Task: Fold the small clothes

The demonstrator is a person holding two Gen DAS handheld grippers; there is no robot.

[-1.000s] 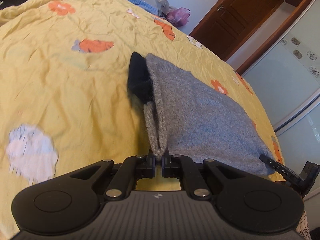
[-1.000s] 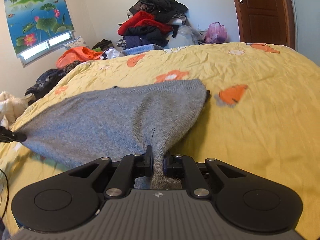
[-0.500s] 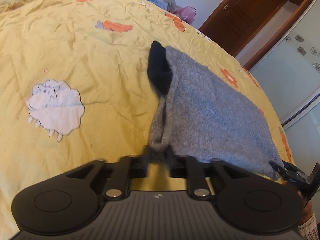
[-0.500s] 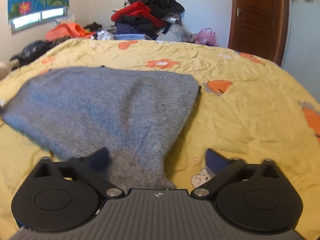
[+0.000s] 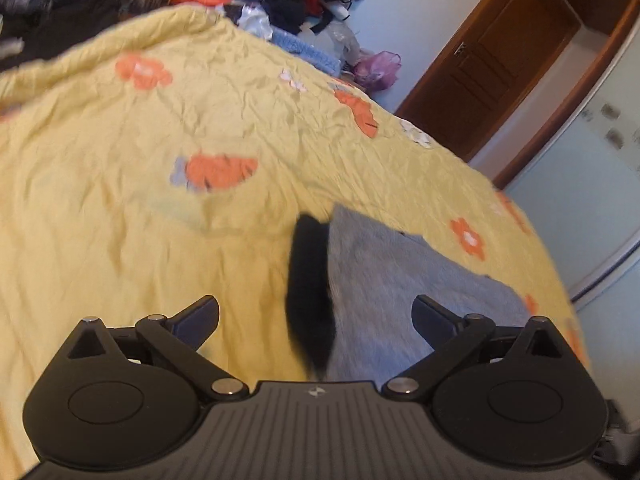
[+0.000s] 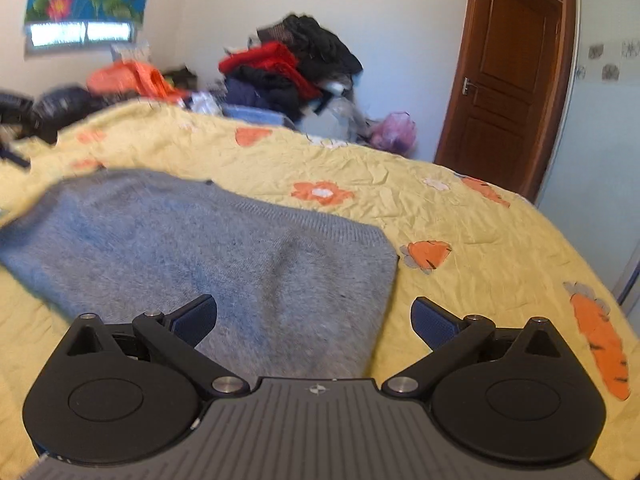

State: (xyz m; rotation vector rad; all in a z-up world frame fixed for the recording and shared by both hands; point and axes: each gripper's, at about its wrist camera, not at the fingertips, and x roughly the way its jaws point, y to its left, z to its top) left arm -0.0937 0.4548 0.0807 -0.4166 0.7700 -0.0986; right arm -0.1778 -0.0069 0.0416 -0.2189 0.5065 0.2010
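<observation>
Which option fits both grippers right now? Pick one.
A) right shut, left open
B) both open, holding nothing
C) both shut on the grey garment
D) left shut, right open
B: the left gripper and right gripper both have fingers spread wide, with the grey garment lying loose on the yellow bedspread.

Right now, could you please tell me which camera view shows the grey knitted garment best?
The right wrist view: the grey knitted garment spreads wide across the yellow bedspread, its ribbed edge visible. The left wrist view shows only a blurred part beside a black piece.
</observation>
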